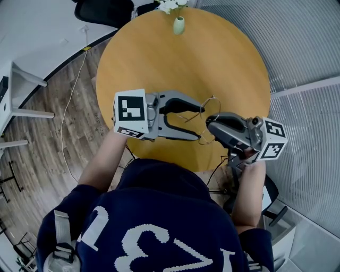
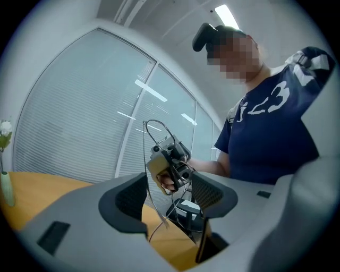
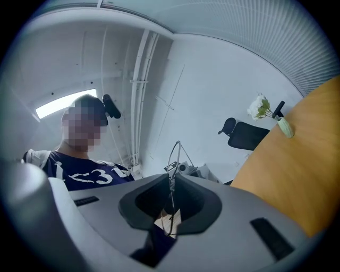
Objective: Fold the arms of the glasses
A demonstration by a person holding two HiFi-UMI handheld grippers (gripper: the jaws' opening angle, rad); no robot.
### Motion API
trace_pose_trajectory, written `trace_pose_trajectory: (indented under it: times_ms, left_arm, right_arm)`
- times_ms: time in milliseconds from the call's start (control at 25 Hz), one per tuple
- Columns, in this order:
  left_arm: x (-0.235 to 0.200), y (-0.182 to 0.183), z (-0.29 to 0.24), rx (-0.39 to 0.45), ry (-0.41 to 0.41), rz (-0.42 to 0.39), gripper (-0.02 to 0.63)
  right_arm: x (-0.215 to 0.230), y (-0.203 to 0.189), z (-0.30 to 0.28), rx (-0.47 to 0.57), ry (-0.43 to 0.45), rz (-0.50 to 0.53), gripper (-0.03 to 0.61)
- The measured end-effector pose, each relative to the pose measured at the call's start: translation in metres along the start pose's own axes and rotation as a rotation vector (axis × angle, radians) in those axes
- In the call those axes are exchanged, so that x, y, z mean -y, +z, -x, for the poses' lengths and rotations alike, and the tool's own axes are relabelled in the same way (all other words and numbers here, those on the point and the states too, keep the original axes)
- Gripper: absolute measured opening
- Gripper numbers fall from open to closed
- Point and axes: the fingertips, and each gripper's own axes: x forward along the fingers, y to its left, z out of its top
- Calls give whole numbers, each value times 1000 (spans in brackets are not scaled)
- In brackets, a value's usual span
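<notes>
The thin wire-framed glasses (image 1: 211, 98) hang in the air above the near edge of the round wooden table (image 1: 212, 58). My right gripper (image 1: 209, 126) comes in from the right and is shut on the frame; in the right gripper view the wire (image 3: 172, 159) rises out of the closed jaws (image 3: 171, 204). My left gripper (image 1: 200, 123) faces it from the left with its jaws spread wide. In the left gripper view one arm of the glasses (image 2: 146, 170) runs down through the gap of that gripper (image 2: 169, 199), and neither pad presses on it.
A small vase with white flowers (image 1: 179, 24) stands at the table's far edge. A black office chair (image 1: 103, 10) sits behind it. A white desk (image 1: 21, 79) and a cable on the wooden floor lie to the left. Slatted blinds (image 1: 313, 48) line the right side.
</notes>
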Motion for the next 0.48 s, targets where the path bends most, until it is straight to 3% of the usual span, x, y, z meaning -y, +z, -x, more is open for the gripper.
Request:
trace_pose_trajectory:
  times_ms: [240, 480]
  left_arm:
    - [11, 6, 7, 63, -101, 26, 272]
    - [28, 9, 0, 52, -170, -8, 272]
  right_arm:
    - [-4, 3, -1, 15, 38, -23, 51]
    - [-6, 3, 1, 32, 55, -43, 51]
